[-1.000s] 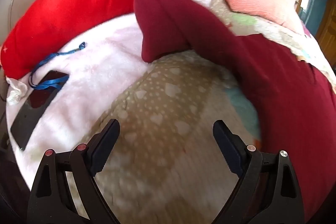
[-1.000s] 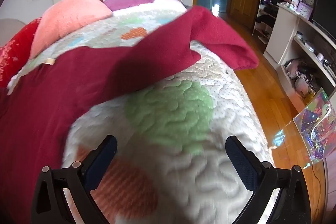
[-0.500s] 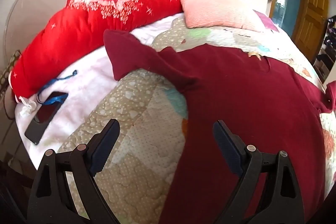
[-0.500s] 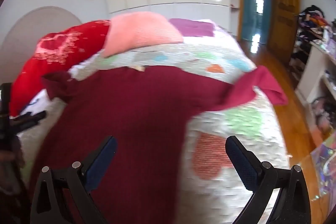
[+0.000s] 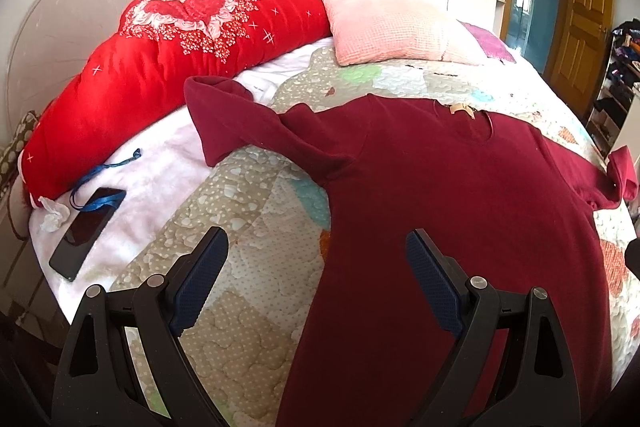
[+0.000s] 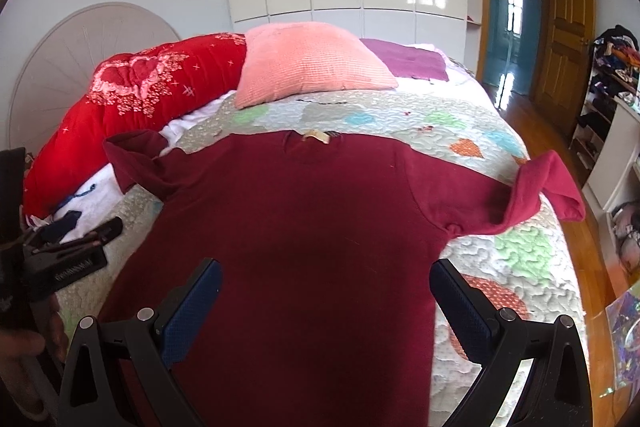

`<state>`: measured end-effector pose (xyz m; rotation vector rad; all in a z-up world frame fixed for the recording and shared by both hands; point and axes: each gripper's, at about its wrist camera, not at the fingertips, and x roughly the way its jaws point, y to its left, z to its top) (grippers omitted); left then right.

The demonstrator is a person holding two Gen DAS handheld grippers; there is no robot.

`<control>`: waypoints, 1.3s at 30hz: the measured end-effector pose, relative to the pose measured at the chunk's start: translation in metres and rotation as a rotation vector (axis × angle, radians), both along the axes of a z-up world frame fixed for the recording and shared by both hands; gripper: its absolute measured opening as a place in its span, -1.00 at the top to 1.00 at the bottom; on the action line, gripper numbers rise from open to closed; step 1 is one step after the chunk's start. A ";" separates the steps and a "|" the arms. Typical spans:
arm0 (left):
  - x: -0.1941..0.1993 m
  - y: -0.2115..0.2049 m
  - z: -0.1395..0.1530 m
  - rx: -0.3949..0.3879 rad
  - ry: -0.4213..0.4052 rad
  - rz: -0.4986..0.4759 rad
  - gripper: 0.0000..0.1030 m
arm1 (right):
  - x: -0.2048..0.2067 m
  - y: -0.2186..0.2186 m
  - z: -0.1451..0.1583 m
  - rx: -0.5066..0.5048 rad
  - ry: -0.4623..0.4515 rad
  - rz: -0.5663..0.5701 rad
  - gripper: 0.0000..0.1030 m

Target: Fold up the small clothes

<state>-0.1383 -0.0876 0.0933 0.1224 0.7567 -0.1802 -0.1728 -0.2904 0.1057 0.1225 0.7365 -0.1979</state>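
Note:
A dark red long-sleeved top [image 5: 460, 195] lies spread flat on the patchwork quilt [image 5: 248, 235], collar away from me, sleeves out to both sides with folded-back cuffs. It also shows in the right wrist view [image 6: 304, 227]. My left gripper [image 5: 316, 267] is open and empty, raised over the top's left hem edge. My right gripper [image 6: 326, 291] is open and empty, raised over the top's lower middle. The left gripper's black body [image 6: 60, 259] shows at the left of the right wrist view.
A red bolster [image 5: 168, 59] and a pink pillow [image 5: 392, 23] lie at the bed's head. A black phone [image 5: 86, 231] with a blue lanyard lies on the white sheet at left. A purple cloth [image 6: 408, 61] lies behind the pillow. Wooden floor and shelves are at right.
Both grippers have pulled back and up from the sleeves, staying open. The whole top now shows spread flat, where before I saw only a sleeve close up.

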 end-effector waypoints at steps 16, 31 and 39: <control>0.015 -0.007 -0.014 0.005 0.026 -0.008 -0.76 | 0.034 0.013 -0.013 0.015 0.013 0.013 -1.00; 0.022 -0.015 -0.021 0.007 0.046 -0.028 -0.76 | 0.045 0.008 -0.026 0.014 0.039 -0.020 -1.00; 0.023 -0.017 -0.020 0.003 0.046 -0.031 -0.76 | 0.048 0.007 -0.030 0.006 0.056 -0.026 -1.00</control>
